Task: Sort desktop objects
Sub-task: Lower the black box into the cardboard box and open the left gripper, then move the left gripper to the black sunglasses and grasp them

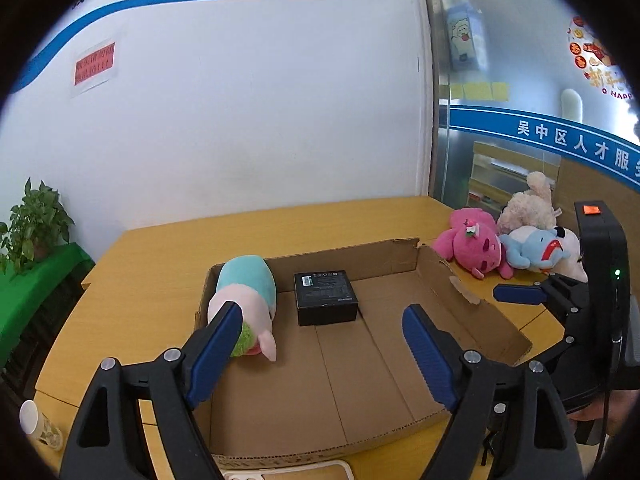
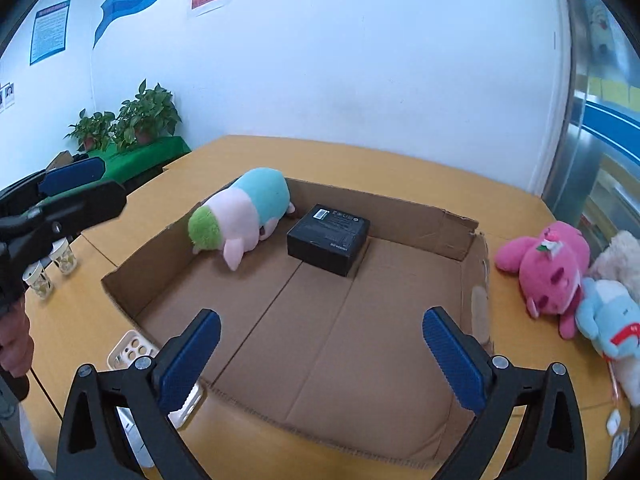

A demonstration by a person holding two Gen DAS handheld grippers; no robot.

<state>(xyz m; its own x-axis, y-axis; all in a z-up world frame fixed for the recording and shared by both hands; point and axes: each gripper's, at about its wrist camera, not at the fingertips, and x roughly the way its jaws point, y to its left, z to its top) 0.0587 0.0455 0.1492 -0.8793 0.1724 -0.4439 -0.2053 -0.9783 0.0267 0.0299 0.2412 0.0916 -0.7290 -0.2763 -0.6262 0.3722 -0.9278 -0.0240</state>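
A shallow cardboard tray [image 1: 460, 292] [image 2: 474, 308] lies on the yellow table. Inside it, against the far left wall, lies a pastel plush [image 1: 248, 300] [image 2: 244, 216] in teal, pink and green. Beside it sits a black box [image 1: 325, 298] [image 2: 330, 238]. My left gripper [image 1: 324, 344] is open and empty above the tray's near part. My right gripper [image 2: 322, 356] is open and empty over the tray's near right part. To the tray's right lie a pink plush [image 1: 478, 246] [image 2: 550, 270], a light-blue plush [image 1: 534, 252] [image 2: 612, 320] and a cream plush [image 1: 528, 204].
A white power strip [image 2: 160, 368] lies by the tray's near left corner. Paper cups [image 2: 48, 268] [image 1: 38, 424] stand at the table's left. Potted plants [image 2: 132, 120] stand on a green-covered stand beyond the table. The right gripper's body [image 1: 596, 300] shows at the left view's right edge.
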